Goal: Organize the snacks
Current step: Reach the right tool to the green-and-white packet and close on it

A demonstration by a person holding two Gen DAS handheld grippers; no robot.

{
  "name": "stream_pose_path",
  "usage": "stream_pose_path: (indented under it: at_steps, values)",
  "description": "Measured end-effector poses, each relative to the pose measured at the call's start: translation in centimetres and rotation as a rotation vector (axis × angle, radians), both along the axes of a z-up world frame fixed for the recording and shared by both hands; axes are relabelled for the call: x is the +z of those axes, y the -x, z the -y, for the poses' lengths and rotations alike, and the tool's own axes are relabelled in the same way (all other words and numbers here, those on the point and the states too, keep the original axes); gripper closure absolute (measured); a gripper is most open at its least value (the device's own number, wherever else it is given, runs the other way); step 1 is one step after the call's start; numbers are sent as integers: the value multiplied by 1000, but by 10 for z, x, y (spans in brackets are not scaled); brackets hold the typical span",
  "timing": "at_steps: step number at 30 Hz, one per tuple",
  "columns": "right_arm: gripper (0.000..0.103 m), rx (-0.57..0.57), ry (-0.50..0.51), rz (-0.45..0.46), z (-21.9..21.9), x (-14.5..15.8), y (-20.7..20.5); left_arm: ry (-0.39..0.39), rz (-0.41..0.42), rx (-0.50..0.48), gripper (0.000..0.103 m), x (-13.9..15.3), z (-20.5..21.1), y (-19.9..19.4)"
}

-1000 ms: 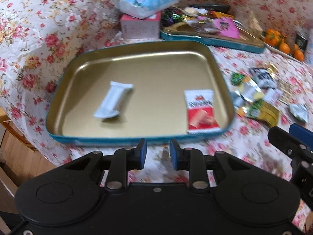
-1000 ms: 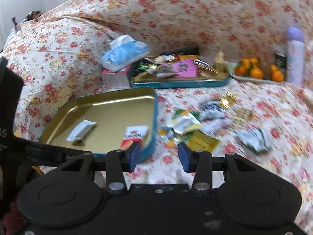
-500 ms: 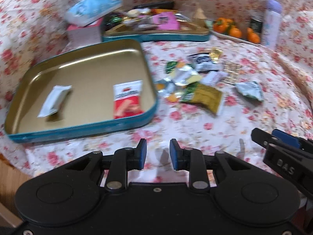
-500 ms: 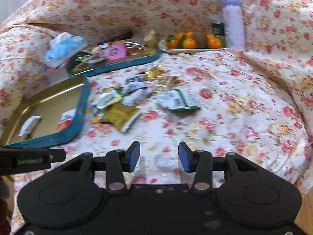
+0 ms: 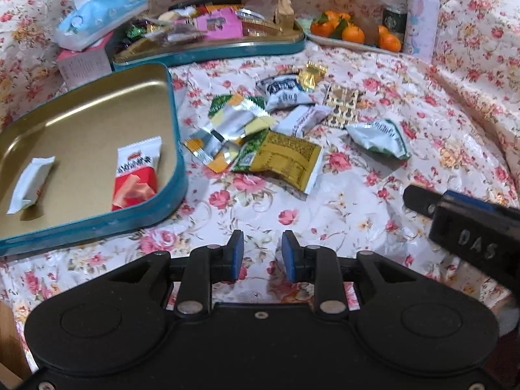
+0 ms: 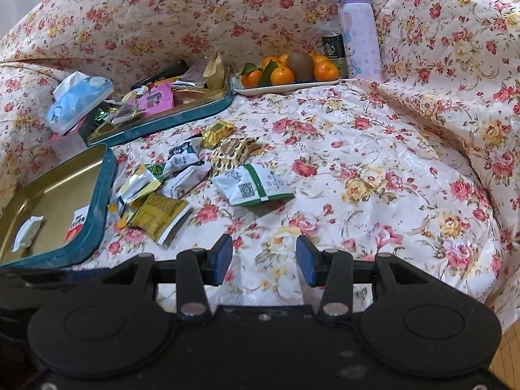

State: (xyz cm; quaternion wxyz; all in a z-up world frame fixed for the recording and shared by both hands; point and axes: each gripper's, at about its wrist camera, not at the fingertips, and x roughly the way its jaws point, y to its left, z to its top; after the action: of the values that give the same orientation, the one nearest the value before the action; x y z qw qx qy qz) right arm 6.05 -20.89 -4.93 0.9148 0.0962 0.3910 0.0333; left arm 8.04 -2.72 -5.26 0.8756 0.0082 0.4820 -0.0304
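A teal tin tray [image 5: 97,224] with a gold inside sits at the left and holds a red-and-white snack pack [image 5: 136,172] and a white bar [image 5: 27,182]; it also shows in the right wrist view [image 6: 94,214]. Several loose snack packs [image 5: 276,130] lie in a heap on the floral cloth right of the tray, with a green-and-white pack [image 6: 253,185] apart at the right. My left gripper [image 5: 262,255] is open and empty, low over the cloth in front of the heap. My right gripper [image 6: 264,261] is open and empty, nearer the green-and-white pack.
A second teal tray [image 5: 227,48] full of snacks stands at the back, with a tissue pack [image 5: 97,13] on a pink box to its left. A plate of oranges [image 6: 286,74], a dark can and a lilac bottle [image 6: 359,32] stand at the back right.
Both grippers have swung to the right, away from the tray and toward the loose snack heap. Both jaws stay open and empty.
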Motion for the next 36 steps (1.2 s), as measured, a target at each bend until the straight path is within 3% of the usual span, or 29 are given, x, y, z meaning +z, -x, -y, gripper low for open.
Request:
stream_pose_path:
  at_steps: [12, 17, 20, 27, 36]
  values:
    - [57, 90, -17, -5, -4, 5, -26, -37, 30, -19, 66, -4, 6, 2]
    - [56, 99, -88, -54, -1, 2, -47, 15, -1, 4, 67, -3, 0, -3]
    - [56, 58, -67, -47, 0, -2, -55, 14, -7, -3, 67, -3, 0, -4]
    - [56, -170, -24, -12, 36, 3, -62, 6, 4, -2, 66, -4, 2, -2]
    - [50, -140, -30, 38, 31, 12, -60, 9, 6, -4, 66, -4, 2, -2]
